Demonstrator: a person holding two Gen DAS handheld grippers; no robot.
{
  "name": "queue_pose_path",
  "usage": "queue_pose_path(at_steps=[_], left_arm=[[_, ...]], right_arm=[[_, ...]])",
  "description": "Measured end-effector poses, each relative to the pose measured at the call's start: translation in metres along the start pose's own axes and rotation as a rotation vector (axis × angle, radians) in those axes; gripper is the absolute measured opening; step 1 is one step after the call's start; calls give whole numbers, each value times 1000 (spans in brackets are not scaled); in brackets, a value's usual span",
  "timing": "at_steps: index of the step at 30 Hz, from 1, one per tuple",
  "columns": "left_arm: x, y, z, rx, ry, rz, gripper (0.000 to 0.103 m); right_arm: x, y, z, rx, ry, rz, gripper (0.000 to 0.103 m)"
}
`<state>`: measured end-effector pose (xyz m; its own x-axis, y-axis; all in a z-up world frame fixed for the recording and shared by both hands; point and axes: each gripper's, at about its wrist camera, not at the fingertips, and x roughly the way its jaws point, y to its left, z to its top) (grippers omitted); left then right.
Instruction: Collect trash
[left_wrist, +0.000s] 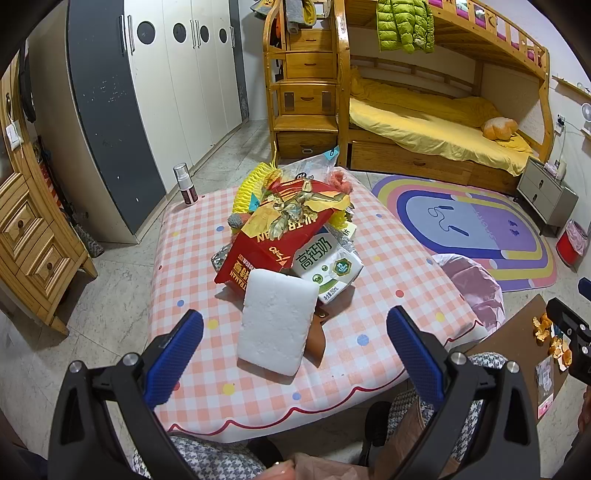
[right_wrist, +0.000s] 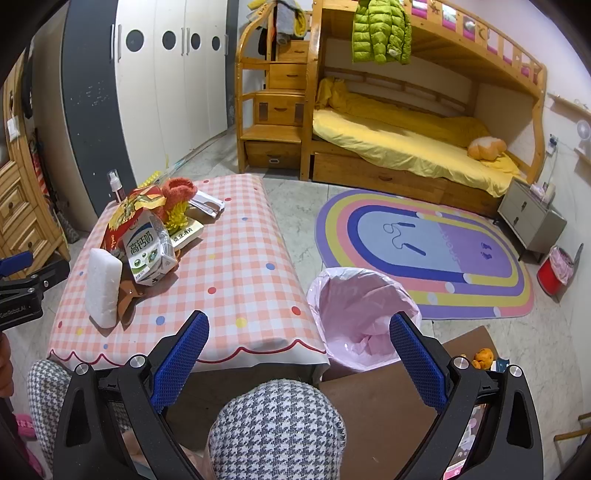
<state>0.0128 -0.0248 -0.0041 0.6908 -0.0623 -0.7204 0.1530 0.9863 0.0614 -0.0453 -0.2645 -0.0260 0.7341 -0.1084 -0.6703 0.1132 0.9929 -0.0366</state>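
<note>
**Foam block dead ahead of the left gripper**

The left gripper (left_wrist: 295, 347) hangs wide open and empty, straddling the white foam block (left_wrist: 275, 325) on the desk (left_wrist: 388, 325); its long axis runs away from the camera. The right gripper (right_wrist: 299, 354), also spread and empty, alone sees into the pink-lined bin (right_wrist: 354, 306).

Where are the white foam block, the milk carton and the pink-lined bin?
White foam block (left_wrist: 275, 325), left wrist view, middle of its broad face.
Milk carton (right_wrist: 147, 251), right wrist view, its printed front.
Pink-lined bin (right_wrist: 354, 314), right wrist view, inner wall of the liner.
</note>
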Motion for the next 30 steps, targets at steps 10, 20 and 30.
queue_pose_path(at_steps=[10, 20, 30], left_arm=[[0, 0, -1, 1, 0, -3, 96], [39, 28, -39, -4, 102, -14, 94], [92, 40, -40, -23, 152, -69, 90]], right_arm=[[1, 0, 0, 2, 1, 4, 97], [22, 18, -3, -58, -42, 62, 97], [56, 37, 6, -107, -1, 121, 97]])
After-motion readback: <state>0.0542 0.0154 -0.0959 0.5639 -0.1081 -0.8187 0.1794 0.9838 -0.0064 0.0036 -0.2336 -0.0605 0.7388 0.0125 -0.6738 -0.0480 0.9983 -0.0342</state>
